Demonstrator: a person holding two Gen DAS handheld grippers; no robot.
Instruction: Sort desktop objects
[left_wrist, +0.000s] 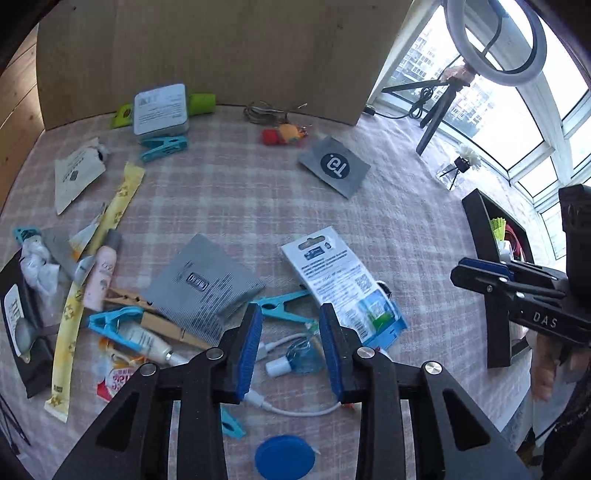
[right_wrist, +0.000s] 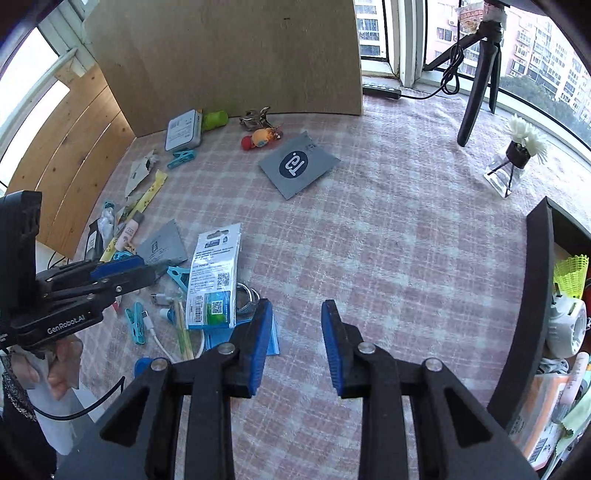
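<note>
Left tongs (left_wrist: 290, 314) released, nothing gripped, above small blue bottle (left_wrist: 299, 358) & white cable (left_wrist: 295, 410) in tabletop (left_wrist: 406, 229) clutter. Right tongs (right_wrist: 295, 314) released, over bare cloth beside blue-white packet (right_wrist: 214, 273).

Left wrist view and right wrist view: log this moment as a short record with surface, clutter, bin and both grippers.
surface: pink checked cloth
clutter: blue-and-white package, grey pouch, blue clothespin, small blue bottle, white cable
far items: grey card, tin box
bin: black box on the right, already holding things
left gripper: open, above the small blue bottle, nothing held
right gripper: open over bare cloth, nothing held
</note>
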